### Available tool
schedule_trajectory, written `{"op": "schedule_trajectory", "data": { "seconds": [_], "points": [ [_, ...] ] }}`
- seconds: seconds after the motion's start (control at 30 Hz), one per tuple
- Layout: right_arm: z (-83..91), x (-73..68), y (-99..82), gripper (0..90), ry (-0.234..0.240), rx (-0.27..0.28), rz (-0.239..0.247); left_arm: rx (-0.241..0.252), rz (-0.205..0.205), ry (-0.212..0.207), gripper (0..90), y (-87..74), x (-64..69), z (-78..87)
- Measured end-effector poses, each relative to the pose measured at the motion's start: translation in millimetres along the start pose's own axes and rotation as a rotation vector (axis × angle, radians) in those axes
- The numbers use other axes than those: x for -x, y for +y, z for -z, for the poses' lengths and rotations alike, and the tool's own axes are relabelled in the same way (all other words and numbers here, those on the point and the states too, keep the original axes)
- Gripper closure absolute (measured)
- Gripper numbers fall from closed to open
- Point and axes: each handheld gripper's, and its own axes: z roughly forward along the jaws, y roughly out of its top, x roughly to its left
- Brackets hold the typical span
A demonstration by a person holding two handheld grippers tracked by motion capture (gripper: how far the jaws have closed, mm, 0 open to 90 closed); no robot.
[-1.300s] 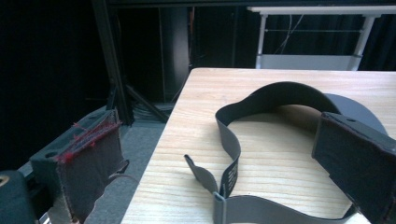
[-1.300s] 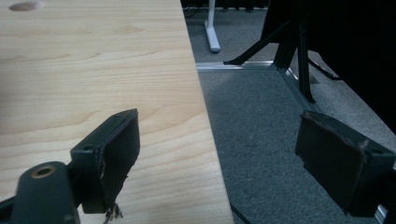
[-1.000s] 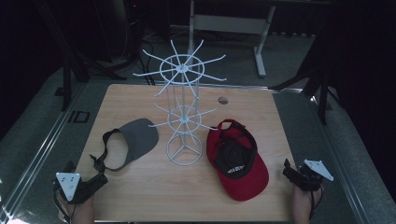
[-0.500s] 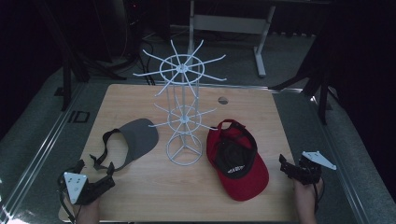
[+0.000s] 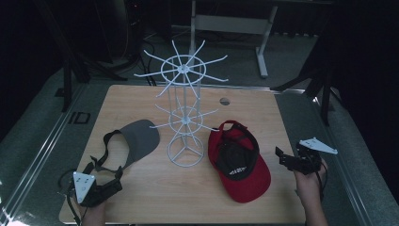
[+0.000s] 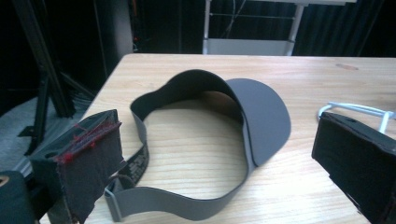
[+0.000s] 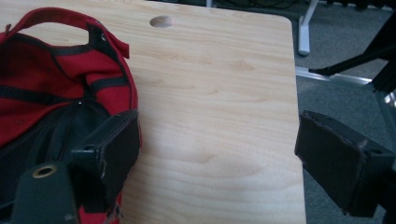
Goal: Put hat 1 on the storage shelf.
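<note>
The left gripper (image 5: 101,175) has its jaws spread wide with nothing between them; in the left gripper view (image 6: 219,158) they stand either side of the strap end of a grey visor (image 6: 261,112), which lies flat on the table (image 6: 317,79) with its brim pointing away. In the high view the visor (image 5: 134,139) sits at the table's left, its strap loop just ahead of the gripper near the front left corner. The right gripper (image 5: 288,157) is also spread and empty; it hangs at the table's right edge, and the right gripper view (image 7: 217,161) shows bare wood between the jaws, one jaw over the edge of a red cap (image 7: 42,88) and the other out past the table's edge above the grey floor (image 7: 345,51). The cap (image 5: 240,160) lies upside down right of centre, its dark lining up and its brim toward the person. Between visor and cap stands a white wire rack (image 5: 184,108), a ring base on the wood, a small wheel of hooks halfway up and a larger one on top. The table (image 5: 141,207) is light wood with rounded corners and a round hole (image 5: 225,100) near its far edge. Around it the floor (image 5: 33,141) is grey carpet with metal rails along both sides, dark tripod legs (image 5: 301,82) stand at the far corners, a white frame (image 5: 235,23) stands behind, and the rest of the room is black.
</note>
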Motion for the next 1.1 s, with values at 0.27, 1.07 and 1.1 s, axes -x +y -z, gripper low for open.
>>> {"op": "schedule_trajectory", "data": {
  "seconds": [0.27, 1.07, 1.1],
  "points": [
    [-12.6, -5.8, 22.9, 14.1, 0.044, -0.008, 0.035, -0.006, 0.015, -0.015, 2.0, 0.9, 0.1, 0.2],
    [-79.1, -32.4, 47.7, 14.1, 0.265, -0.125, 0.115, -0.079, 0.023, -0.006, 2.0, 2.0, 0.7, -2.4],
    [-87.7, -36.3, 47.2, 15.3, 0.282, -0.151, 0.141, -0.08, 0.023, -0.007, 2.0, 1.9, 0.7, -2.4]
  ]
}}
